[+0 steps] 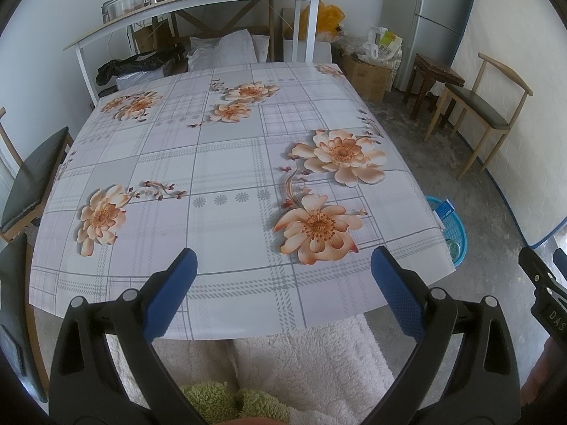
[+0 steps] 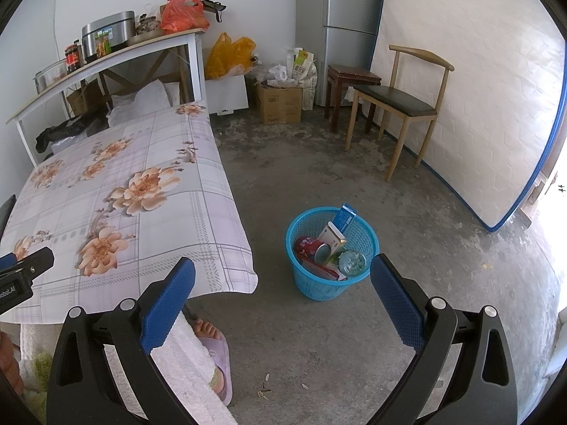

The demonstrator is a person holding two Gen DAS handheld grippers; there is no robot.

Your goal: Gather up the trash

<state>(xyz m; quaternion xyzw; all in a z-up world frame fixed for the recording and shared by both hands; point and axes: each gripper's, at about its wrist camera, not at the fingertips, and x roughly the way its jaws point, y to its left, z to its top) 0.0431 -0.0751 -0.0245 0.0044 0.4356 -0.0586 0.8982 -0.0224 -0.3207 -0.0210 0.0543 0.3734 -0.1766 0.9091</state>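
A blue plastic basket [image 2: 333, 285] stands on the concrete floor right of the table. It holds a red can [image 2: 307, 246], a clear bottle [image 2: 351, 262], a white carton [image 2: 331, 235] and a blue box [image 2: 345, 217]. In the left wrist view the basket [image 1: 452, 228] shows past the table's right edge. My right gripper [image 2: 282, 281] hangs open above the floor, near the basket and short of it. My left gripper [image 1: 283, 271] is open over the near edge of the table [image 1: 230, 163], nothing between its fingers. The flowered tablecloth is bare.
A wooden chair [image 2: 400, 106] and a dark stool [image 2: 349, 78] stand against the mattress [image 2: 478, 88] and fridge [image 2: 345, 17]. Cardboard boxes [image 2: 280, 104] and bags sit at the back wall. A shelf [image 1: 198, 3] with jars lies behind the table. A person's slippered foot [image 2: 212, 340] is beside the table.
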